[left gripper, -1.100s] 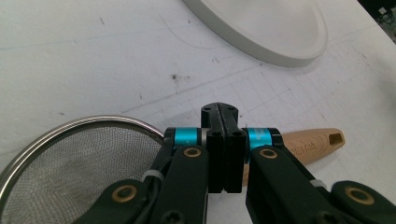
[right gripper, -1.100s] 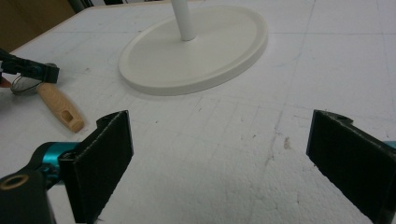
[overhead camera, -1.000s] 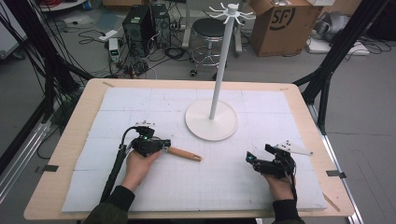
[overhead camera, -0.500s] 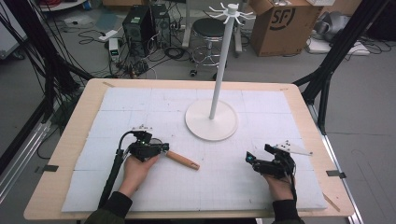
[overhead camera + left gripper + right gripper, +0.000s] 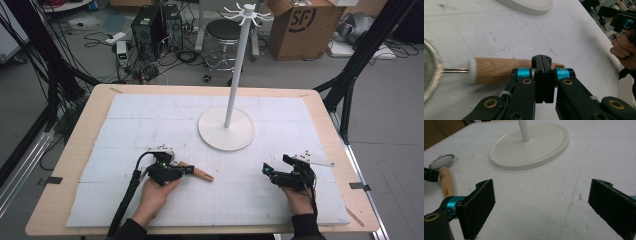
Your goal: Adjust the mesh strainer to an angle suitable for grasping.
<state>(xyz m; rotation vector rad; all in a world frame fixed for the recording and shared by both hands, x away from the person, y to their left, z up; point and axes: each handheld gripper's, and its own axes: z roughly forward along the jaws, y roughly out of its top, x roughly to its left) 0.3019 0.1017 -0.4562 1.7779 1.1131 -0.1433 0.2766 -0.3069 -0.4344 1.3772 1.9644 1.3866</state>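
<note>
Our high view sits above the near table edge [image 5: 75, 165], looking fwd & down; whole tabletop plus floor clutter behind it.

Our left gripper view rides low, close to the mat, looking along the left gripper [image 5: 544, 66] across the table toward the far-side hand; wooden handle [image 5: 499, 70] just beyond the shut jaws, stand base [image 5: 529, 6] at top.

Our right gripper view is also low & near the mat, looking over the right gripper [image 5: 541, 205] w/ jaws wide apart toward the stand base [image 5: 531, 147].

Shared: all three catch the stand base [image 5: 226, 129] and the handle [image 5: 197, 172] [image 5: 446, 182].
</note>
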